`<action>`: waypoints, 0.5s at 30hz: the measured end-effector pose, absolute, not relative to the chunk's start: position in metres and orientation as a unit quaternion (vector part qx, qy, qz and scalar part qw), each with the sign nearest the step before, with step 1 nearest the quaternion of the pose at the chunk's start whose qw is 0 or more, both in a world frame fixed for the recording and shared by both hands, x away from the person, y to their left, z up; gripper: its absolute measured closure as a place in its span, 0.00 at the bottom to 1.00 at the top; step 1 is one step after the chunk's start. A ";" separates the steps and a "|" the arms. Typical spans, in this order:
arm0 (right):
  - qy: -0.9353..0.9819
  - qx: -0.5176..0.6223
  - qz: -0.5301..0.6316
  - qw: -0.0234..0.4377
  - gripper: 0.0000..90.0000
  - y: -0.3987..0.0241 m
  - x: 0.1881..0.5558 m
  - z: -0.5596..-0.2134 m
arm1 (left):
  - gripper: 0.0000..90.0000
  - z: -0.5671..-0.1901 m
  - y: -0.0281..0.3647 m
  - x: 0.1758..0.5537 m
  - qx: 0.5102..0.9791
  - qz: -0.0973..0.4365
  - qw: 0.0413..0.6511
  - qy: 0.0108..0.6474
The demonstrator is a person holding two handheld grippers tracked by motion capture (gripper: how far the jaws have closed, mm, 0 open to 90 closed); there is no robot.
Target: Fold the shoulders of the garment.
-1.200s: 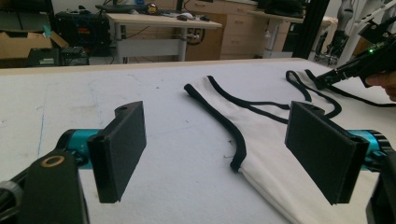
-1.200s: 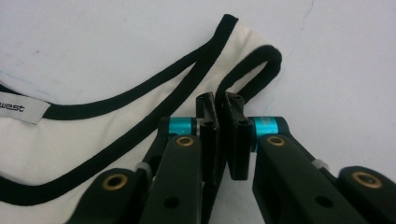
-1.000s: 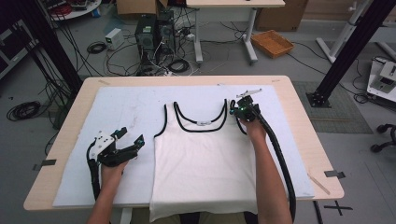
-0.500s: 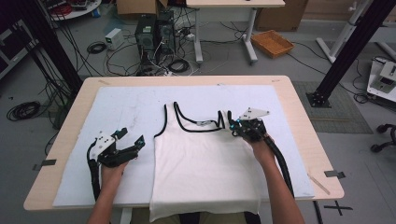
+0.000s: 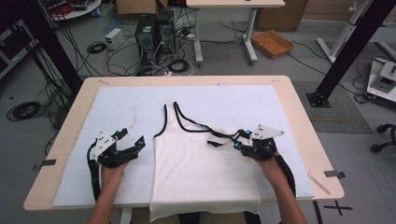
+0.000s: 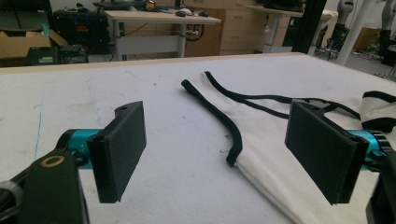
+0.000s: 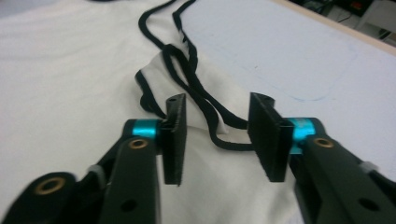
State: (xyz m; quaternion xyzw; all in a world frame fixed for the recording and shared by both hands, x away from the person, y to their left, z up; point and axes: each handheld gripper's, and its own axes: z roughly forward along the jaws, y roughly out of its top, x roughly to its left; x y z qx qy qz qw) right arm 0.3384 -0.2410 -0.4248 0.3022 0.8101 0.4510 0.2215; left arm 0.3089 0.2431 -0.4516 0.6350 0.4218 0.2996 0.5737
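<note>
White tank top (image 5: 201,172) with black trim lies flat on the pale mat (image 5: 116,107) that covers the wooden table (image 5: 299,93). In the high view it is at the centre of the table and reaches down to the 6 o'clock edge, where its hem hangs a little over. The left strap (image 5: 164,122) lies straight toward 12 o'clock. The right strap (image 5: 219,137) is folded down onto the body of the garment and makes a small bunch of black loops at about 3 o'clock from the garment's centre.

The right gripper (image 5: 238,140) is at this bunch, pointing toward 9 o'clock. Its jaws have just been opening, and in the right gripper view (image 7: 217,135) they stand apart, one on each side of the folded strap; the black loops lie between the pads (image 7: 175,135), but the pads do not press on them.

The left gripper (image 5: 133,140) rests on the mat at 9 o'clock from the garment, just beside its left edge, pointing toward 2 o'clock. In the left gripper view (image 6: 219,149) its jaws are wide apart with nothing between them, and the left strap (image 6: 219,116) lies on the mat just ahead of them.
</note>
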 end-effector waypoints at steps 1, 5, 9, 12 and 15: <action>0.805 0.305 0.459 0.217 0.59 -0.241 0.337 -0.423 | 0.23 -0.452 0.243 0.309 0.635 0.300 0.574 0.422; 0.807 0.303 0.464 0.205 0.53 -0.217 0.342 -0.416 | 0.23 -0.452 0.243 0.309 0.635 0.300 0.573 0.423; 0.827 0.287 0.441 0.198 0.52 -0.185 0.355 -0.413 | 0.23 -0.452 0.243 0.309 0.635 0.298 0.574 0.423; 0.846 0.280 0.415 0.183 0.59 -0.167 0.366 -0.415 | 0.23 -0.452 0.243 0.309 0.635 0.298 0.574 0.422; 0.868 0.259 0.393 0.159 0.92 -0.164 0.365 -0.417 | 0.23 -0.452 0.243 0.309 0.634 0.296 0.575 0.424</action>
